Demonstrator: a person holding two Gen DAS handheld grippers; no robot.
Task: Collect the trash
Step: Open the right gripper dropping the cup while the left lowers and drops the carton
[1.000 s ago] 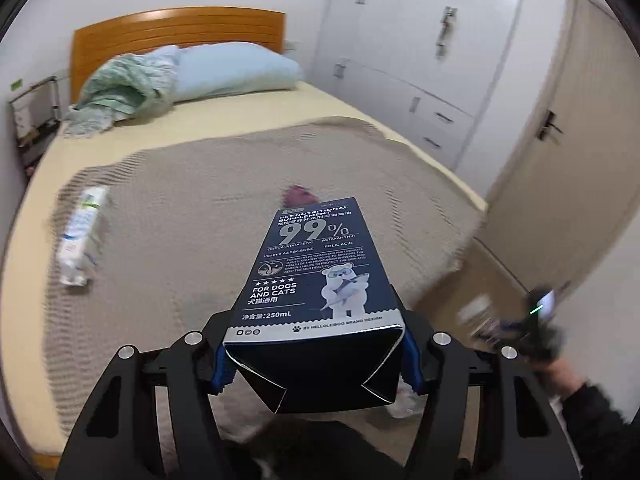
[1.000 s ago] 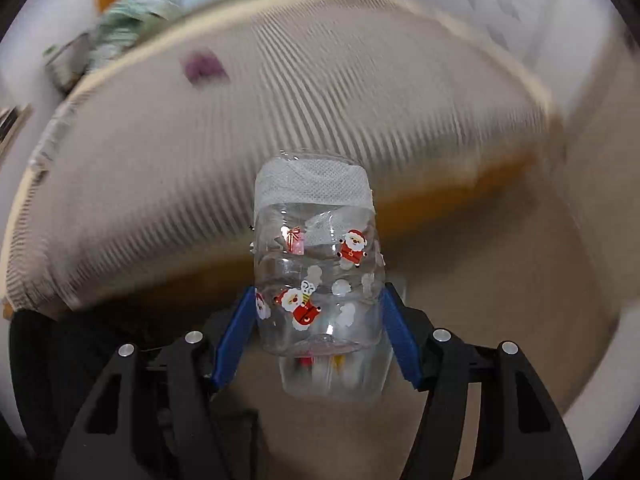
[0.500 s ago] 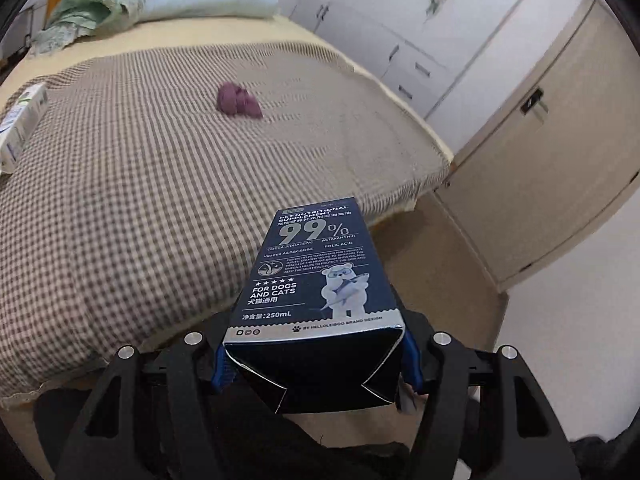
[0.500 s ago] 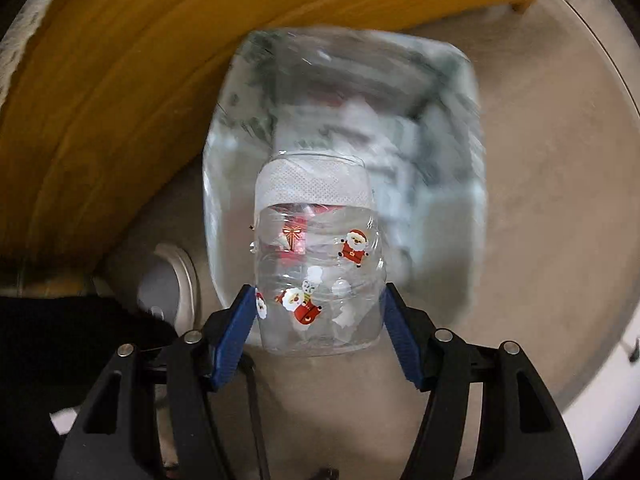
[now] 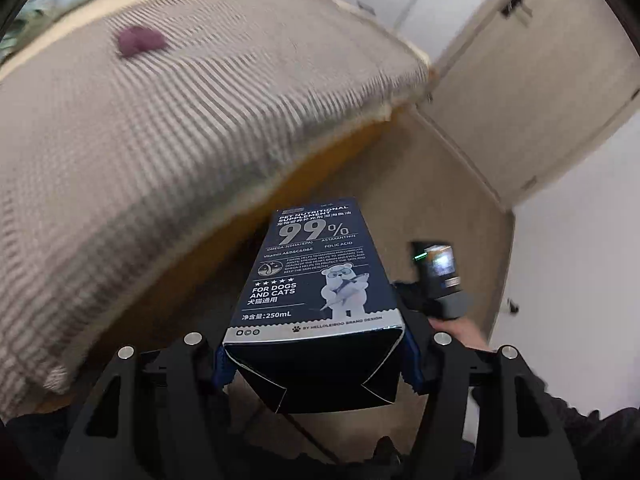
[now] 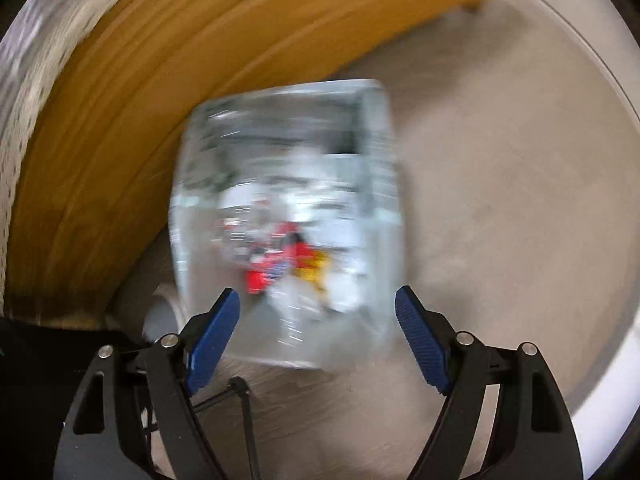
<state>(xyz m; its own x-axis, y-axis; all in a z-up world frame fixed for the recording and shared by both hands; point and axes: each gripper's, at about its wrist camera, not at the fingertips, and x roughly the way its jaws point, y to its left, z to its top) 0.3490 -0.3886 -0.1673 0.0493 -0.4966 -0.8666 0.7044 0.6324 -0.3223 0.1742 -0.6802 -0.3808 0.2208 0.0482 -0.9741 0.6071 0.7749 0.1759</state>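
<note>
My left gripper (image 5: 316,360) is shut on a dark blue pet-supplement carton (image 5: 316,280) and holds it above the floor beside the bed. My right gripper (image 6: 318,328) is open and empty, just above a clear plastic bin (image 6: 380,184) on the floor. Blurred trash with red, yellow and white parts (image 6: 288,256) lies inside the bin; the clear Santa-print bottle cannot be told apart in it. The right gripper's body (image 5: 438,276) shows in the left wrist view, right of the carton.
The bed with its checked blanket (image 5: 160,120) fills the left; a purple crumpled item (image 5: 140,42) lies on it. The bed's wooden side board (image 6: 160,80) runs behind the bin. A beige door (image 5: 540,80) and white cabinets stand at the right.
My right gripper has opened and the Santa-print bottle has left its fingers, over the bin. My left gripper has swung down and right with the carton, toward the floor beside the bed.
</note>
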